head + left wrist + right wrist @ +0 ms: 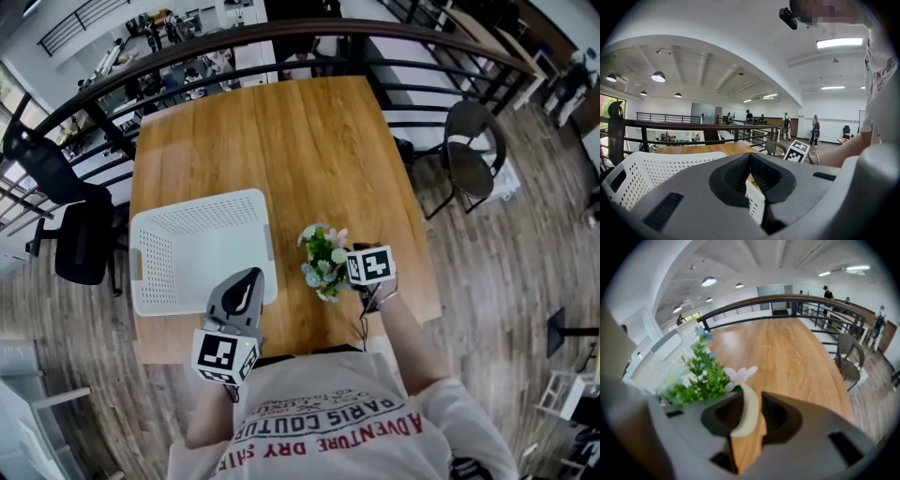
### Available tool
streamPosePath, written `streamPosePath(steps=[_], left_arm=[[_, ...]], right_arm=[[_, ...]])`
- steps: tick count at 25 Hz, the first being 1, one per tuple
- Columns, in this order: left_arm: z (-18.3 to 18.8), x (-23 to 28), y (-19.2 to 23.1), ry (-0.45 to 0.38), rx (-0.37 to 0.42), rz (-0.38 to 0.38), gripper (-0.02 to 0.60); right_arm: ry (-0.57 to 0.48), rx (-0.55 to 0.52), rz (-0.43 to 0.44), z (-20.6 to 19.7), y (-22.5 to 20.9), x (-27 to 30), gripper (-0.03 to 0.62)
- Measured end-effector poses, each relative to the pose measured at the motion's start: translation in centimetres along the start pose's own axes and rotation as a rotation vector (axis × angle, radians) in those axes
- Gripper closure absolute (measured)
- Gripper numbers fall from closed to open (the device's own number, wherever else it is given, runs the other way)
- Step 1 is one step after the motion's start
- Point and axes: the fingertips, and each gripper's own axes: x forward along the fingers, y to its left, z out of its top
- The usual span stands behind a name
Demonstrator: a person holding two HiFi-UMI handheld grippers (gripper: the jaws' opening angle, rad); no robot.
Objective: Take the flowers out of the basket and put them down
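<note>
The bunch of artificial flowers [324, 261], green with small blue and white blooms, lies on the wooden table [300, 141] just right of the white perforated basket [202, 246]. My right gripper [347, 269] is at the bunch's right side. In the right gripper view the pale stem [749, 411] lies between the jaws against the left one, with bare wood showing beside it, so the right gripper [752, 401] is open. The foliage [701, 376] spreads to the left. My left gripper [249, 274] hovers over the basket's front right corner, its jaws meeting at the tip [750, 157], empty.
The basket [651, 173] holds nothing that I can see. A dark railing [281, 42] runs behind the table. A black office chair [80, 234] stands at the left, a round dark chair [473, 145] at the right. The table's near edge is close to my body.
</note>
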Motion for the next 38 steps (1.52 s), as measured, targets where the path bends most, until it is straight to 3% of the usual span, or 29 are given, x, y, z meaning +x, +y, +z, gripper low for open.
streamPosePath(steps=[2, 7, 13, 21, 27, 38], left_arm=[[0.2, -0.1, 0.0, -0.005, 0.004, -0.003, 0.555], [1.3, -0.8, 0.5, -0.03, 0.014, -0.01, 0.555], [2.4, -2.1, 2.4, -0.049, 0.027, 0.0, 0.555], [3.2, -4.2, 6.5, -0.071, 0.016, 0.056, 0.555], [3.1, -5.3, 9.0, -0.082, 0.002, 0.094, 0.555], [2.5, -6.6, 10.6, -0.088, -0.022, 0.134, 0.555]], right_arm=[[-0.041, 0.013, -0.008, 1.0, -0.1, -1.4, 0.456], [-0.231, -0.007, -0.032, 5.6, 1.3, -6.8, 0.548], [-0.51, -0.156, 0.024, 11.4, 7.6, -13.1, 0.56], [-0.74, -0.316, 0.134, 14.6, 16.9, -17.6, 0.565], [-0.78, -0.371, 0.175, 14.5, 20.4, -17.3, 0.565], [-0.777, -0.39, 0.198, 13.9, 21.9, -16.9, 0.565]])
